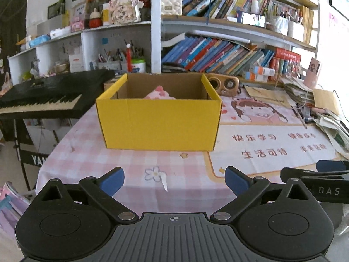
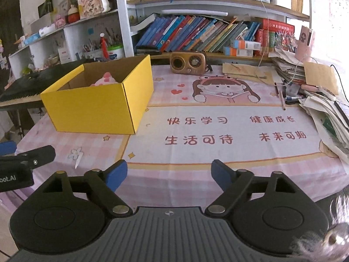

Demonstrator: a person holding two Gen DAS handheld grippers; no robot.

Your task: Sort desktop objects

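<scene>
Both wrist views face the yellow box (image 1: 159,126), perhaps near.

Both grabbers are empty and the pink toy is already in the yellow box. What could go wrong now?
1. The yellow box sits near the table's left edge, beside the keyboard. A bump from the left gripper might push it off.
2. The paper pile on the right leans loosely. The right gripper, jaws wide open, could snag it and topple sheets.
3. The pen and stick beside the pile are thin, so a grab may slip.
</scene>
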